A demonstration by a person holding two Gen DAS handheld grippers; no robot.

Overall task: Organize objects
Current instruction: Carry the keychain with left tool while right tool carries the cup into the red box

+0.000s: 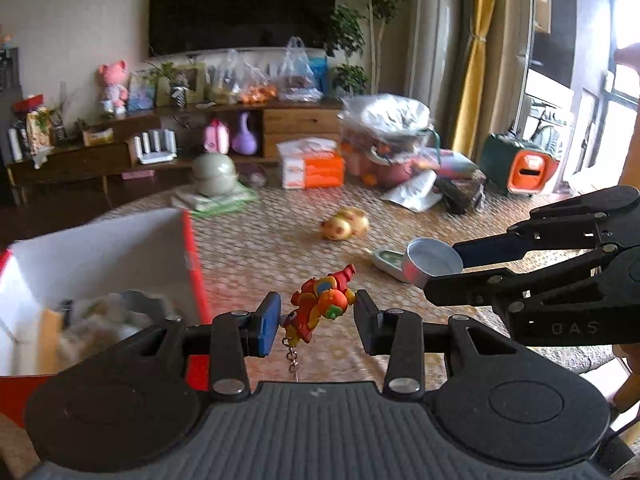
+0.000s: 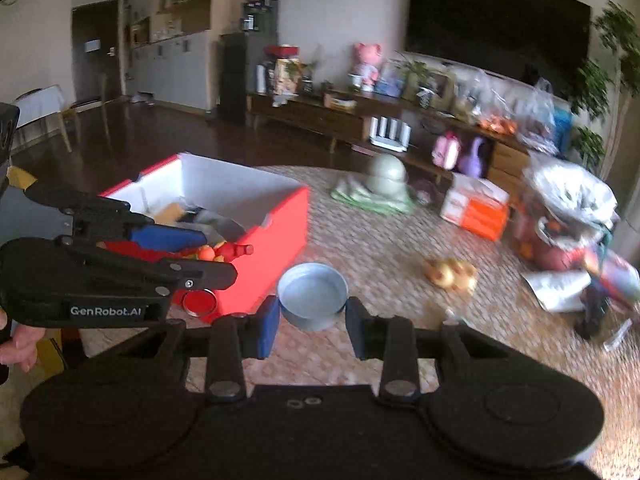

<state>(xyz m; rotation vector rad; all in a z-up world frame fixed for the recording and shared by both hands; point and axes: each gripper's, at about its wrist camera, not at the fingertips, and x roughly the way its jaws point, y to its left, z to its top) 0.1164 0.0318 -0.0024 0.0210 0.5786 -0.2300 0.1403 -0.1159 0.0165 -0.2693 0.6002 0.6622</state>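
My left gripper (image 1: 316,318) is shut on a red and orange toy keychain (image 1: 320,306), whose metal chain dangles below the pads. The same toy (image 2: 226,252) shows in the right wrist view, in the left gripper (image 2: 208,254) just in front of the red box. My right gripper (image 2: 312,318) is shut on a small round silver tin (image 2: 313,294), open side up. That tin (image 1: 432,264) also shows at the right of the left wrist view. A red box with a white inside (image 2: 280,220), holding several items, stands on the patterned table (image 2: 380,240). The box's rim (image 1: 192,264) lies to the left of my left gripper.
A yellow plush toy (image 1: 346,224) lies on the table beyond both grippers, with a small green-faced object (image 1: 386,262) near the tin. A grey-green helmet-like thing (image 1: 214,174) sits on green cloth at the far edge. A red round lid (image 2: 198,302) lies by the box's front. A person's fingers (image 2: 18,346) show at the left.
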